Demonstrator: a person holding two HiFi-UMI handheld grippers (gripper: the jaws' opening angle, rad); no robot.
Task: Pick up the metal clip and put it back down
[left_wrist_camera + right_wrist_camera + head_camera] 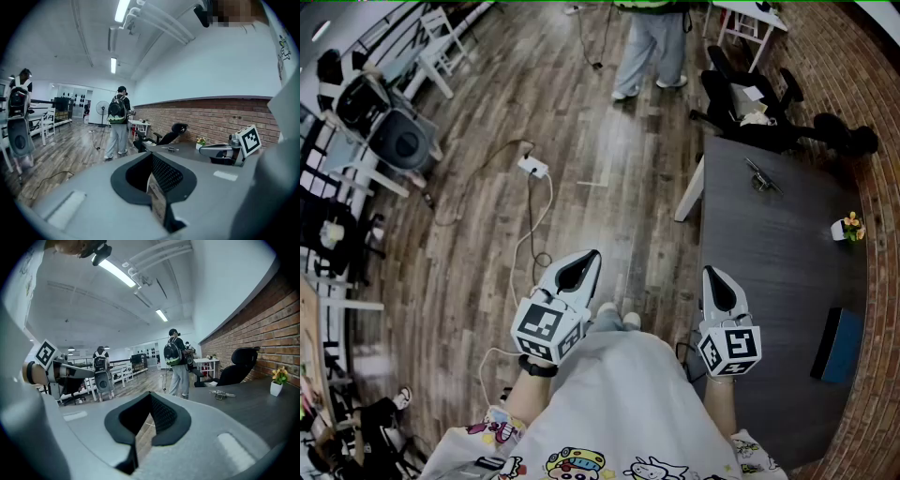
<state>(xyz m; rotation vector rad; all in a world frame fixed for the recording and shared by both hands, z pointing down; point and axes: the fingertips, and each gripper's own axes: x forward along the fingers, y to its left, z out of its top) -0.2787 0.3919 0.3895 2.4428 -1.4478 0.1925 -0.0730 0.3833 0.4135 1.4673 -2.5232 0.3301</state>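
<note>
Wood-plank floor runs up to a red brick wall, with a dark grey desk along it. The silver metal clip lies flat on the desk's far end, in front of a black office chair and well apart from both tools. A small white pot of yellow flowers stands near the wall side, and a dark blue flat box lies nearer the wearer. The left tool hangs over the floor, its jaws closed and empty. The right tool hangs at the desk's near left edge, jaws likewise pressed together on nothing. A person in grey trousers stands on the floor beyond.
</note>
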